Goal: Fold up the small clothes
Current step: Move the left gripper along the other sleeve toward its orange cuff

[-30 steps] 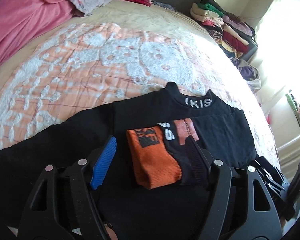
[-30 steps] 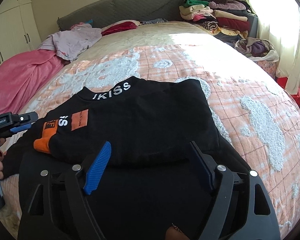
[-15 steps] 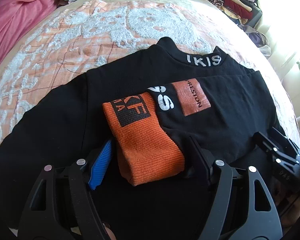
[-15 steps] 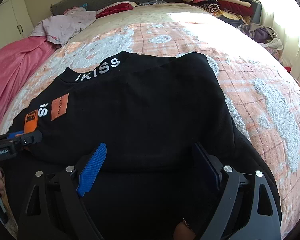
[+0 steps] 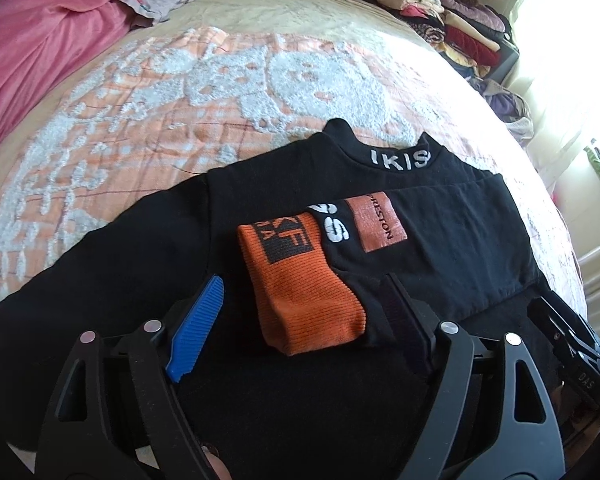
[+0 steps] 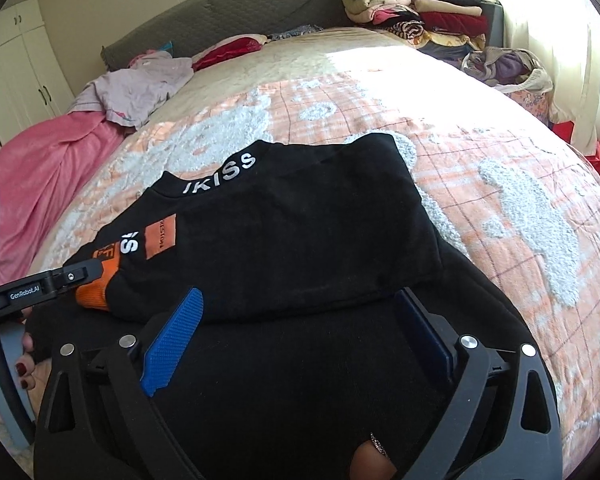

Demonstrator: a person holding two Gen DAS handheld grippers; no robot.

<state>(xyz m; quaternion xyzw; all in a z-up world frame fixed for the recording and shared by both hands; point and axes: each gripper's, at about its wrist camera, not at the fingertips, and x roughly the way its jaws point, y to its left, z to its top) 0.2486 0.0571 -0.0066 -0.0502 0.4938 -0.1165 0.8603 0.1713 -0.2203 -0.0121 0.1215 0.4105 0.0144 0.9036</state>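
Observation:
A black sweatshirt [image 5: 140, 248] with white collar lettering lies on the bed, its right sleeve folded across the chest. The sleeve's orange cuff [image 5: 300, 300] lies between the open fingers of my left gripper [image 5: 300, 320], which holds nothing. In the right wrist view the same sweatshirt [image 6: 300, 248] lies flat, and my right gripper [image 6: 300, 320] is open and empty over its lower part. The left gripper [image 6: 40, 284] shows at the left edge beside the orange cuff [image 6: 96, 292]. The right gripper's body [image 5: 572, 352] shows at the lower right of the left wrist view.
The bed has an orange and white textured cover [image 6: 500, 200]. A pink blanket [image 6: 40, 168] and lilac clothes [image 6: 140, 88] lie at the far left. A stack of folded clothes [image 6: 420, 4] stands at the far right. A bag of clothes [image 6: 504, 68] sits beside the bed.
The left gripper has pulled back and risen a little from the cuff. The right gripper has also drawn back slightly. The sweatshirt has not moved.

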